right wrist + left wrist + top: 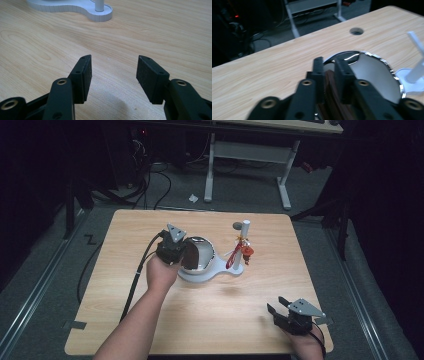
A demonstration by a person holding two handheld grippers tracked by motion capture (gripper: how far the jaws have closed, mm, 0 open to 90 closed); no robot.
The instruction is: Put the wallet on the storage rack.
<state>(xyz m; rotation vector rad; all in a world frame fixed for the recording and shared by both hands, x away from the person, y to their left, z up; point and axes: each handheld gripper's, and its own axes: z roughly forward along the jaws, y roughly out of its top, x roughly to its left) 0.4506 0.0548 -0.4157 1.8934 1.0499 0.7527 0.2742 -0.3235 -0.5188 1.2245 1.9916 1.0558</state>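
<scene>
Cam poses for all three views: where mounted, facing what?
High view: above the table's near side, looking forward and down; forearm, left gripper, right gripper.
Left gripper view: on the left gripper, jaws clamped on the shiny bowl's rim.
Right gripper view: low, facing the white stand; jaws apart.
All three share the stand.

Left gripper [186,251] hides the near-left side of the shiny bowl [201,251], the small red bits [243,252] on the white post [245,240] are too small to ID, and bench [200,320] near edge is cut off.
</scene>
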